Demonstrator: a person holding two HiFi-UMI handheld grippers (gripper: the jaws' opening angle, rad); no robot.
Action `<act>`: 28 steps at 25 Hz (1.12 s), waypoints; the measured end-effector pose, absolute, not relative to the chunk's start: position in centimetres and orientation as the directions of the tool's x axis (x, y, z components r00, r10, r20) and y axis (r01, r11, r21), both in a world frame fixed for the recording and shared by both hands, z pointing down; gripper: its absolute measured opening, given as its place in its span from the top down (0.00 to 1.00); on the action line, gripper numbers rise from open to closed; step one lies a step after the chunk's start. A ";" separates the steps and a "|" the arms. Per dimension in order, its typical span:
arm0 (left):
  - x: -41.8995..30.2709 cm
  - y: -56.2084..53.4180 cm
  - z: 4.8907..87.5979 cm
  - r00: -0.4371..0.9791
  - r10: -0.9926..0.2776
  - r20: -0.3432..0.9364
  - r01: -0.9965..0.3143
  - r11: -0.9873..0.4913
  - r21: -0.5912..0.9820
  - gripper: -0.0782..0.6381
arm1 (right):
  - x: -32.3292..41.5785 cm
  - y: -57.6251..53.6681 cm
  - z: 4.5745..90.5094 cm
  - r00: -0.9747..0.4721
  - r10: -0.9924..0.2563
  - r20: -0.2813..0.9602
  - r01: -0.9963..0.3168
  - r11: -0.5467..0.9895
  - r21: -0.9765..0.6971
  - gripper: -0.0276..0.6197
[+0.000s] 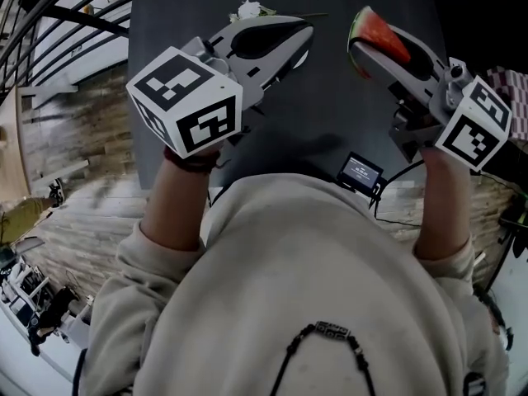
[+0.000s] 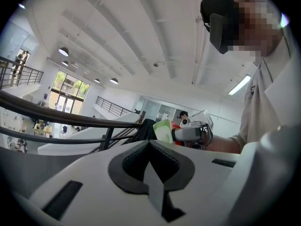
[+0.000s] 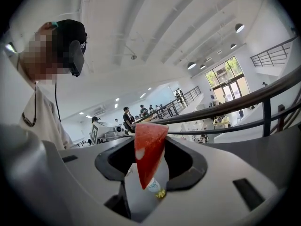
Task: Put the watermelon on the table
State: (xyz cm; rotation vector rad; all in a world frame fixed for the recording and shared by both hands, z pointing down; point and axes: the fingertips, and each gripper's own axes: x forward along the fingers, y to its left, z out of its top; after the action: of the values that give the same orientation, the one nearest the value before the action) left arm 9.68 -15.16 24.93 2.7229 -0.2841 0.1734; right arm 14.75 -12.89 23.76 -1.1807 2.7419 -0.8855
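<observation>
A wedge of watermelon (image 1: pixel 380 33) with red flesh and a green rind is clamped between the jaws of my right gripper (image 1: pixel 363 49), held above the right part of the dark table (image 1: pixel 330 114). In the right gripper view the watermelon (image 3: pixel 148 149) stands point down between the dark pads (image 3: pixel 186 161) of the right gripper (image 3: pixel 149 142). My left gripper (image 1: pixel 304 33) hovers over the table's left part, its jaws together with nothing in them. In the left gripper view the left gripper (image 2: pixel 149 144) faces the watermelon's rind (image 2: pixel 164 130) and the right gripper (image 2: pixel 190 133).
A small white flower (image 1: pixel 247 11) lies at the table's far edge, just beyond the left gripper. A small device with a lit screen (image 1: pixel 359 172) sits at the near edge, a cable trailing from it. A black railing (image 1: pixel 58 11) runs along the left over wooden flooring (image 1: pixel 74 139).
</observation>
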 end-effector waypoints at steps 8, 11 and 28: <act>6.4 -16.0 25.9 0.964 -0.225 0.142 -0.265 -0.868 0.421 0.89 | 12.6 -15.0 25.2 -0.719 -0.642 0.266 -0.676 0.558 -0.481 0.65; 4.7 -16.9 27.2 0.959 -0.250 0.135 -0.284 -0.851 0.441 0.89 | 11.4 -16.7 26.8 -0.721 -0.623 0.305 -0.683 0.559 -0.470 0.65; 0.3 -17.2 29.3 0.929 -0.356 0.103 -0.356 -0.781 0.513 0.89 | 10.1 -20.3 32.7 -0.708 -0.540 0.455 -0.706 0.549 -0.447 0.65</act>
State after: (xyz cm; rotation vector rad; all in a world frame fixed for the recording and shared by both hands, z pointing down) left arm 0.34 -17.17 29.30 2.5404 -0.5077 0.0001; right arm 10.07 -20.33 32.70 -1.2319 2.9911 -1.0725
